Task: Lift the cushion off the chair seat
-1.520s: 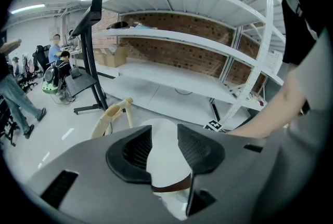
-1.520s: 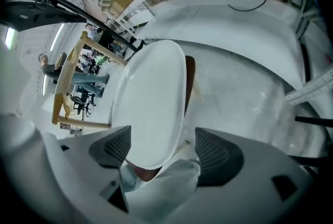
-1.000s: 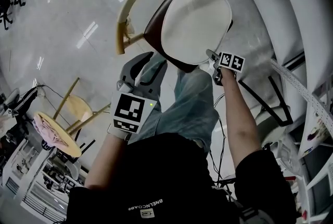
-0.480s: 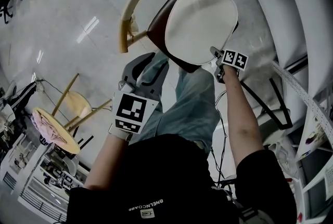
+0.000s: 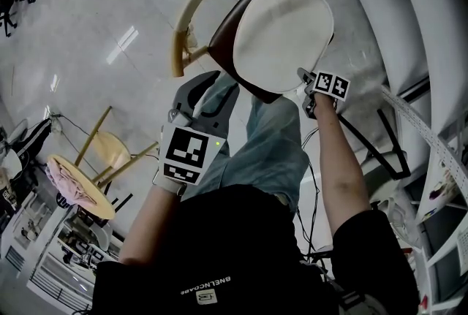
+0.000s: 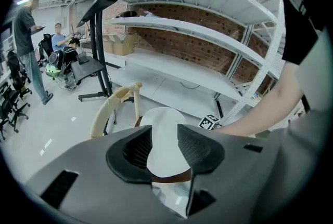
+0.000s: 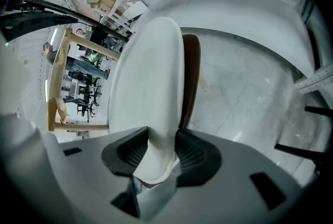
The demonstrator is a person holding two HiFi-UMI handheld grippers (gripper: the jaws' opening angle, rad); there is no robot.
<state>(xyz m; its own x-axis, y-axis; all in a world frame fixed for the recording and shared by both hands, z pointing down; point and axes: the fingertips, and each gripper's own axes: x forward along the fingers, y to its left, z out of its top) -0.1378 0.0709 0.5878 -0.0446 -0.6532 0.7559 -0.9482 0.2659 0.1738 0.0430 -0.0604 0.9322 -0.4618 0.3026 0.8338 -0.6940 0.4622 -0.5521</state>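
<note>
Right tool [image 7: 162, 137] narrowed, closing around cushion [image 7: 148, 82] edge

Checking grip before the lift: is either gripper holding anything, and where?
The right gripper is closing its jaws on the cushion, at its edge; the left gripper holds nothing.

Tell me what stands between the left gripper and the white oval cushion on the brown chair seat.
Nothing visible does. The left gripper holds its jaws apart short of the white oval cushion, with only open air between them.
</note>
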